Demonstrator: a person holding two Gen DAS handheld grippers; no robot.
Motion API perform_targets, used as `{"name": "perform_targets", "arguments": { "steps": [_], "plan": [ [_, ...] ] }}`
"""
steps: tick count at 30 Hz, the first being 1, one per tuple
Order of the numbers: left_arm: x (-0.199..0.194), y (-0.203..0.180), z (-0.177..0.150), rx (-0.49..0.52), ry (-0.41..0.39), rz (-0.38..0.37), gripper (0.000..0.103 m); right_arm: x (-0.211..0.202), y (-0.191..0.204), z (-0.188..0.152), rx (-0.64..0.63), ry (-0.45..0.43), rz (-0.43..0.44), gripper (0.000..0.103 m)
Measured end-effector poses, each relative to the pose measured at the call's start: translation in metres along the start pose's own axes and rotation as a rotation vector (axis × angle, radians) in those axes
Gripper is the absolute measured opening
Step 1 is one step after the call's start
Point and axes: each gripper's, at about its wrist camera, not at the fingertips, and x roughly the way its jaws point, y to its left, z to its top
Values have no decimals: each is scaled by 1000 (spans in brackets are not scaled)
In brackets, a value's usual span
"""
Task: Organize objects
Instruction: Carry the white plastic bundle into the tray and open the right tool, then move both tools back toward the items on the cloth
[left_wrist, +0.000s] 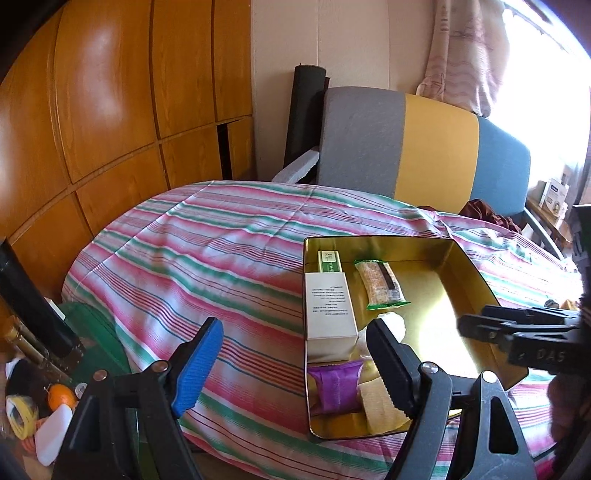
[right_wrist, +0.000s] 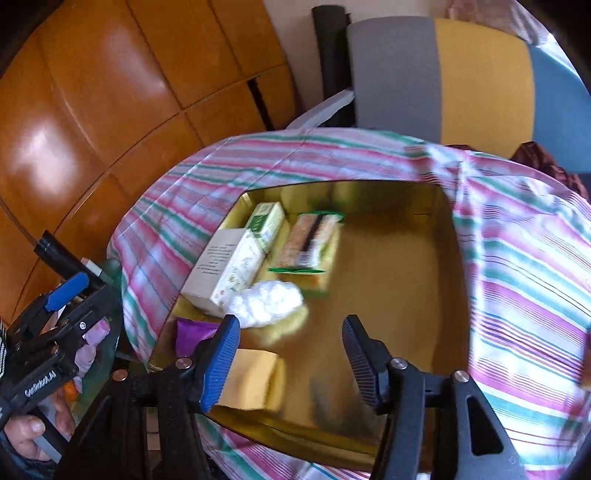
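A gold tin tray (left_wrist: 474, 275) lies on a striped cloth (left_wrist: 207, 258). It holds a white box (left_wrist: 328, 310), a green box (left_wrist: 328, 261), a wrapped snack bar (left_wrist: 380, 284), a white wad (left_wrist: 394, 322), a purple pouch (left_wrist: 336, 384) and a yellow pad (left_wrist: 382, 406). My left gripper (left_wrist: 295, 354) hangs open over the tray's left rim with nothing between its fingers. My right gripper (right_wrist: 291, 354) is open above the tray (right_wrist: 399, 280), empty, with the yellow pad (right_wrist: 251, 380) under its blue finger and the white wad (right_wrist: 269, 301) just ahead. The right wrist view is blurred.
A grey, yellow and blue padded chair (left_wrist: 436, 147) stands behind the table, with wooden cabinet doors (left_wrist: 110, 110) at the left. Clutter, including an orange (left_wrist: 61, 395), lies low at the left. In the right wrist view a hand (right_wrist: 26, 432) holds the left gripper (right_wrist: 70, 306).
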Motion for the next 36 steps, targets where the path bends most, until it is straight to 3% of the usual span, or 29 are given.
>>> {"name": "perform_targets", "arguments": {
  "steps": [23,30,36],
  "plan": [
    [-17,-69,14,184,-59,-47,81,-122,-170,-56,312,-157,-312,60],
    [-15,-118,20,274,-61,-158,81,-178,-236,-93,514,-221,-468,60],
    [-11,-177,22,368,-43,-286,81,-224,-288,-132,731,-302,-549,62]
  ]
}}
